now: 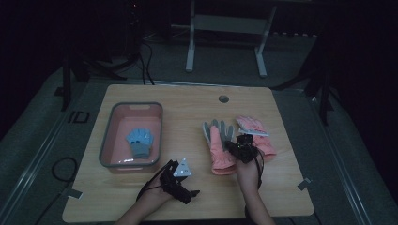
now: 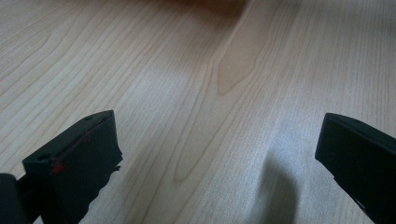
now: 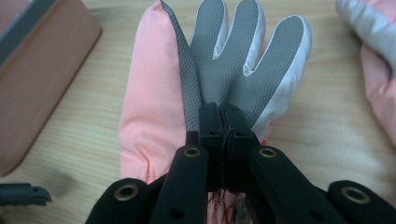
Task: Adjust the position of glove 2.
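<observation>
Jaws of right gripper [image 3: 223, 122] clench pink glove [image 3: 149, 107], hiding its cuff.

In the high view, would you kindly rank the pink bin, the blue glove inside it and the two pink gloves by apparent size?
1. Pink bin, clearly largest.
2. The two pink gloves: they look alike, and the right gripper covers part of them, so unranked.
3. Blue glove, smallest.

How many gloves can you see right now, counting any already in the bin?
3. A blue-grey glove lies in the pink bin. A pink-and-grey glove is pinched by the right hand-held gripper. Another pink glove lies just right of it. More could be hidden underneath.
</observation>
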Demonstrator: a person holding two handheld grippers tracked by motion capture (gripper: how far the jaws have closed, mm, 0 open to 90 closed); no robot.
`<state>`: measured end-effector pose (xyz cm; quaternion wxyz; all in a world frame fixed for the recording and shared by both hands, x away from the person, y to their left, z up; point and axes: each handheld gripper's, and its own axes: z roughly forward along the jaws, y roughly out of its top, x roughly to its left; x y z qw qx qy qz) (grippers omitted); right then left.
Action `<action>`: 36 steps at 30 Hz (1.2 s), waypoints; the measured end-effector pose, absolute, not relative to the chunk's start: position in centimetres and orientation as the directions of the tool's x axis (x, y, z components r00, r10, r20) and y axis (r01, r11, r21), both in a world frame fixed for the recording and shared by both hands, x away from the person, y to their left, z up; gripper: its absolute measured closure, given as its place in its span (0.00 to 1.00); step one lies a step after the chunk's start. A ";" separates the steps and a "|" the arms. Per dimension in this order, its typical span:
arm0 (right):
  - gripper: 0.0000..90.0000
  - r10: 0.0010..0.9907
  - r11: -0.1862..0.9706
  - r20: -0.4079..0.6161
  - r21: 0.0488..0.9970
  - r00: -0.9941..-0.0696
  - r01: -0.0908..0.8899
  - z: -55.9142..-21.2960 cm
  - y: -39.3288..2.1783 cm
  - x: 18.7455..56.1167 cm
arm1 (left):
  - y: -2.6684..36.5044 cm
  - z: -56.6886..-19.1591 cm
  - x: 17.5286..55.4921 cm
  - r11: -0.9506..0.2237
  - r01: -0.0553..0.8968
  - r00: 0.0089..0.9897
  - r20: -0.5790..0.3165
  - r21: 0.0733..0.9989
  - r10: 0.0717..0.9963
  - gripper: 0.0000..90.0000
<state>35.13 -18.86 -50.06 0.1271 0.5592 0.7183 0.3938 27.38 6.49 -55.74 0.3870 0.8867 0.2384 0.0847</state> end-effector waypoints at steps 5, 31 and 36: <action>0.98 0.913 0.064 0.255 0.683 -0.320 0.727 -51.7 -18.8 35.3 | 6.5 -55.8 27.4 -0.587 0.357 0.873 -0.036 0.726 0.487 0.00; 0.69 0.910 0.222 0.071 0.749 -0.409 0.624 -47.9 -23.9 37.7 | 6.4 -55.8 27.2 -0.592 0.345 0.881 -0.034 0.728 0.471 0.00; 0.68 0.900 0.253 0.056 0.740 -0.432 0.623 -47.3 -26.7 39.3 | 6.4 -55.9 27.1 -0.597 0.343 0.884 -0.034 0.725 0.467 0.00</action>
